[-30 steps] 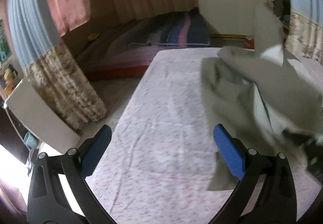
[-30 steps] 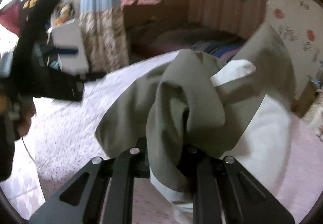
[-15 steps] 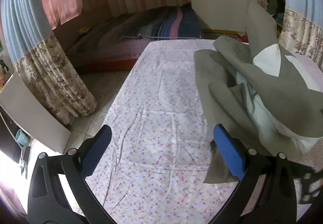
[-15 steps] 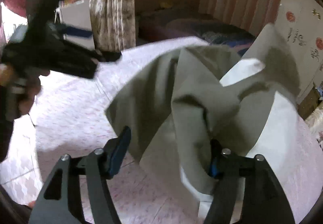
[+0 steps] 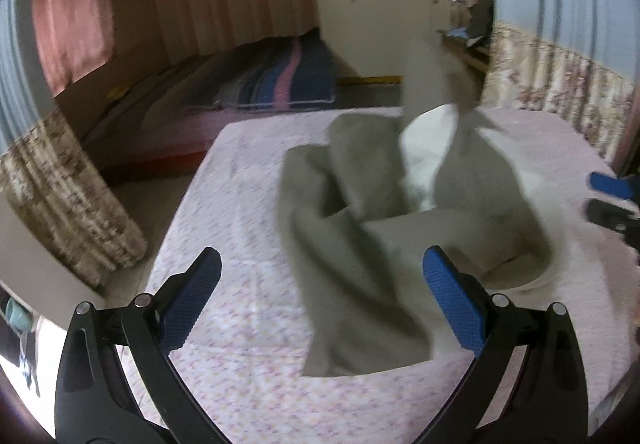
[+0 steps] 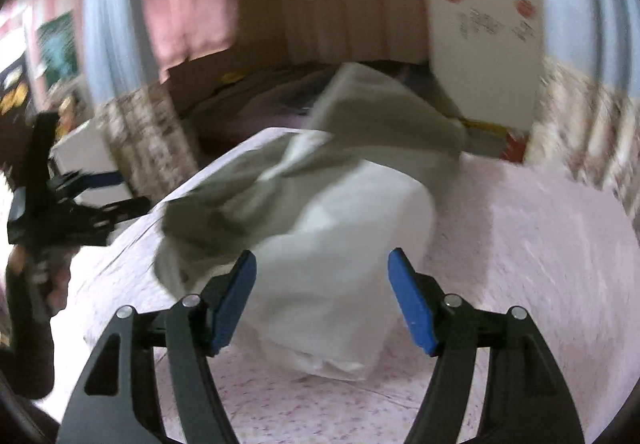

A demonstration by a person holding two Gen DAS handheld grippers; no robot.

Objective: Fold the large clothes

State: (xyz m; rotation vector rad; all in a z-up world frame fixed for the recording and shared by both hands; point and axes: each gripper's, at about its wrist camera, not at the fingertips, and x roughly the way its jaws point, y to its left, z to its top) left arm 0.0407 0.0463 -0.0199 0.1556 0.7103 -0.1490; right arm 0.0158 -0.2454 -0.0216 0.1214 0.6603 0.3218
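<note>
A large grey-green garment with a white lining lies crumpled on the pink flowered table cover. It also shows in the right wrist view, blurred by motion. My left gripper is open and empty, just short of the garment's near corner. My right gripper is open with the white lining lying between and beyond its fingers, not pinched. The right gripper's blue pad shows at the right edge of the left wrist view. The left gripper shows at the left of the right wrist view.
A low bed with a striped blanket stands beyond the table. Flowered curtains hang at the left and the right. A white cabinet stands left of the table. The table's left edge drops to the floor.
My right gripper has opened and let go of the garment, which has dropped into a heap on the table. My left gripper has stayed open and has swung toward the heap.
</note>
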